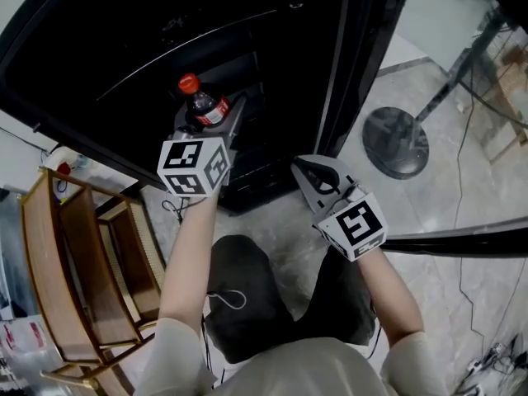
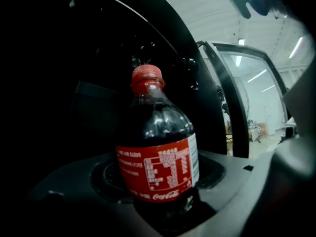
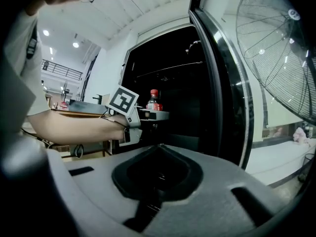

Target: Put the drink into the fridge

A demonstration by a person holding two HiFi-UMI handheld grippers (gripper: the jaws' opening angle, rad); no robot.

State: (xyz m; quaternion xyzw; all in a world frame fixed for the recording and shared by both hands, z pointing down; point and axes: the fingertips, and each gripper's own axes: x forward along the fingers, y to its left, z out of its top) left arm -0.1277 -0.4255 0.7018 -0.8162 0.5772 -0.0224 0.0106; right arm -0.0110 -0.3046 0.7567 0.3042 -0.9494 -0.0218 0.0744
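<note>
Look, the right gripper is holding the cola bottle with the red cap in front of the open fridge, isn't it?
Not the right one. The left gripper holds the cola bottle, as the left gripper view shows; the right gripper has nothing between its jaws. The red cap and the open fridge are as you said.

The bottle [image 2: 159, 132] is glossy plastic with a smooth red label [image 2: 158, 172], the right tongs [image 3: 158, 147] matt grey plastic, the rack [image 1: 74, 254] varnished wood.

Left claw [image 1: 210, 124] reaches forward level, clamped on the bottle [image 2: 158, 167]; right claw [image 1: 302, 165] closed, empty.
</note>
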